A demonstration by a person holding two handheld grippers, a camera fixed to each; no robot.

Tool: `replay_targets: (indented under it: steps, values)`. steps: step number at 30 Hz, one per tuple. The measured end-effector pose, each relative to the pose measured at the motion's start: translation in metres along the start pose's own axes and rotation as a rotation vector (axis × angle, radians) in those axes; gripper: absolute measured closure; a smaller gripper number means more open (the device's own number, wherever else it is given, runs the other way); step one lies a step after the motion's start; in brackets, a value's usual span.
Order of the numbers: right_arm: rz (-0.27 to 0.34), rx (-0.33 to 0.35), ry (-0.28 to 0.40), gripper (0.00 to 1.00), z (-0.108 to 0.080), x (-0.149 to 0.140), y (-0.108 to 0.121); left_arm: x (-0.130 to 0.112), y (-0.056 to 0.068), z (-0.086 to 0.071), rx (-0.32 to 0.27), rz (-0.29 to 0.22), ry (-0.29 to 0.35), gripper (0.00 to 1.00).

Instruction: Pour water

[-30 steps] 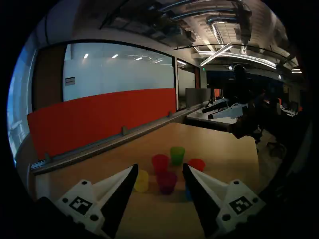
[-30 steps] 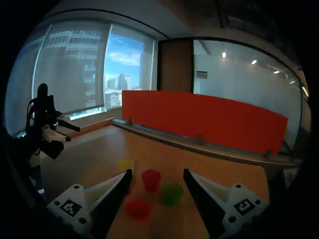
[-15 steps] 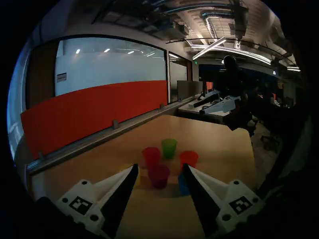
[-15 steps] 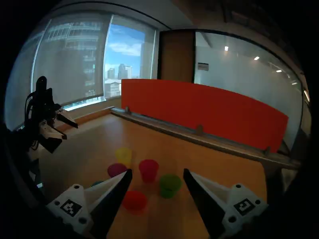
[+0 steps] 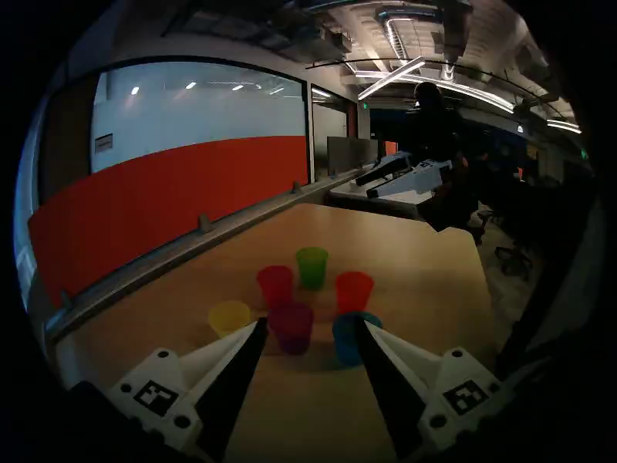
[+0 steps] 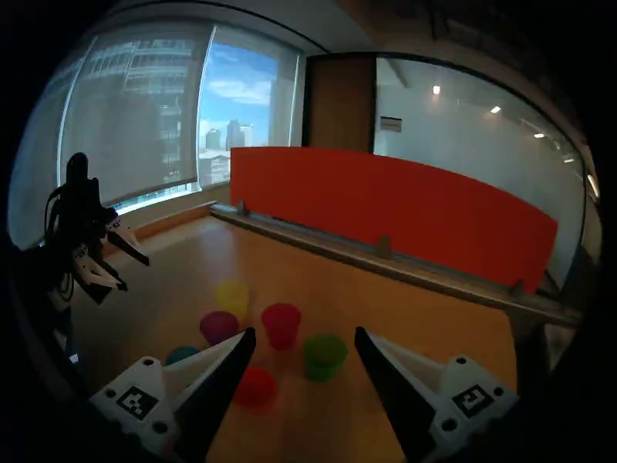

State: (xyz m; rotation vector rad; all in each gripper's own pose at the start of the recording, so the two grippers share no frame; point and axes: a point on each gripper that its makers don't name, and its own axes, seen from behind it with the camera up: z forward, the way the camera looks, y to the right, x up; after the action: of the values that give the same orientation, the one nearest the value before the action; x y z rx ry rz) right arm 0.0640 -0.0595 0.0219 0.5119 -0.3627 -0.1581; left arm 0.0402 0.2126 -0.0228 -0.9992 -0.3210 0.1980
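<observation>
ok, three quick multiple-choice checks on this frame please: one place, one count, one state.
1. How many cups stand on the wooden table? A four; B eight; C six.
2. In the left gripper view the green cup stands: A farthest back in the cluster; B nearest the gripper; C off the table.
3. The left gripper is: A shut on a cup; B open and empty; C shut and empty.
Key: C, six count in both views; A, every other cup sits nearer; B, its fingers stand wide apart, gripping nothing.

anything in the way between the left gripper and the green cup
Yes: the purple cup stands right ahead of the open left gripper, with the green cup farther back; red cup and orange cup flank the path.
</observation>
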Motion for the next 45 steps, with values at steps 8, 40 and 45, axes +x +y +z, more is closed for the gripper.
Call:
replay_targets:
  steps: [8, 40, 45]
  values:
    - [0.003, -0.001, -0.017, 0.01, 0.010, -0.007, 0.005, -0.016, 0.005, 0.018, -0.033, 0.004, -0.035, 0.18]
    - [0.036, 0.001, -0.060, 0.01, 0.041, -0.029, 0.028, -0.088, 0.048, 0.081, -0.214, 0.040, -0.216, 0.18]
    - [0.037, -0.002, -0.065, 0.01, 0.042, -0.032, 0.031, -0.095, 0.054, 0.088, -0.233, 0.056, -0.238, 0.18]
